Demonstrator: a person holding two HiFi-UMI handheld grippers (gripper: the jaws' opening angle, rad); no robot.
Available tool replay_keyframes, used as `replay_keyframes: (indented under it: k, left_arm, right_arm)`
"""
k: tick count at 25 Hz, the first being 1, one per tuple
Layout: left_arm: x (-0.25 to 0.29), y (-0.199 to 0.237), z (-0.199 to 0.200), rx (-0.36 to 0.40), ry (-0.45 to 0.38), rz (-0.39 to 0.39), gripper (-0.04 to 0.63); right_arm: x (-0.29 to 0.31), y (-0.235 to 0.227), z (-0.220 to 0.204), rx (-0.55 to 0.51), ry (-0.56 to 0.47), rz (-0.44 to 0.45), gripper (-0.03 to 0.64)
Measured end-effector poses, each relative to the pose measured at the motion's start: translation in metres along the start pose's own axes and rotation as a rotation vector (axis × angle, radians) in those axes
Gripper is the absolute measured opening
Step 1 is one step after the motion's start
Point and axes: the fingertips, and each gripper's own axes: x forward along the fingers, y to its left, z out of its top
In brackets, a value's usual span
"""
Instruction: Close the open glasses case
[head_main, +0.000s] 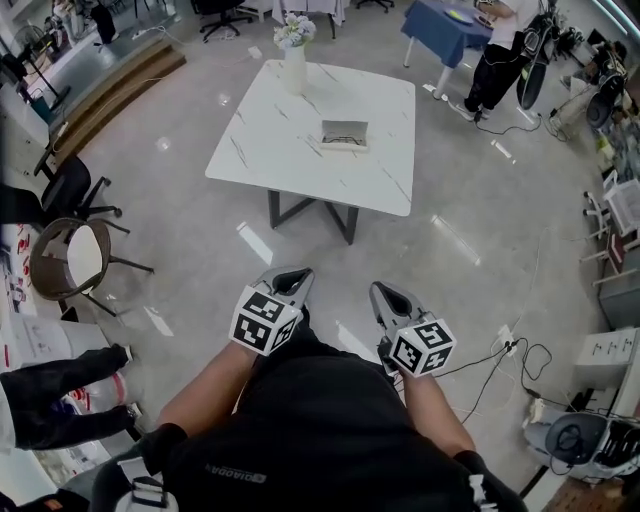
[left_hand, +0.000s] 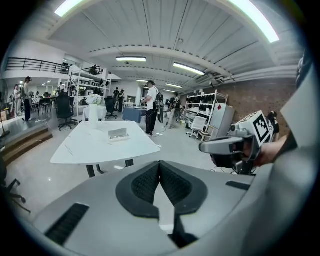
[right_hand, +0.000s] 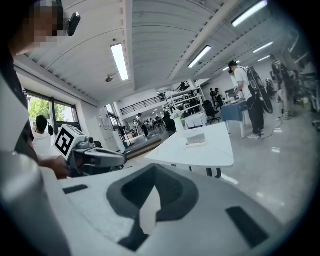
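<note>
Only text: white print (head_main: 236, 474) on black garment (head_main: 320, 430), upside down, seemingly illegible.

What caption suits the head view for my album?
Shut and empty, the left gripper and right gripper are held short of the white table with the open glasses case.

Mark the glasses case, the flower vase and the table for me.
glasses case (head_main: 345, 135), head view, middle of case.
flower vase (head_main: 293, 72), head view, white body.
table (head_main: 265, 150), head view, bare top.

Open glasses case (head_main: 345, 135), lid up, on white marble table (head_main: 270, 150)
</note>
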Motion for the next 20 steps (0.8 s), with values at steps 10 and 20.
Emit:
replay_keyframes:
  k: [10,20]
  left_arm:
    - [0.058,0.077,0.039,-0.005,0.007,-0.015,0.003]
    - [0.110,0.191,0.147,0.042,-0.061,-0.048,0.003]
  right_arm:
    - [0.078,-0.047,0.034,-0.008,0.046,-0.048,0.002]
    - [0.186,-0.093,0.137,-0.073,0.020,-0.115,0.002]
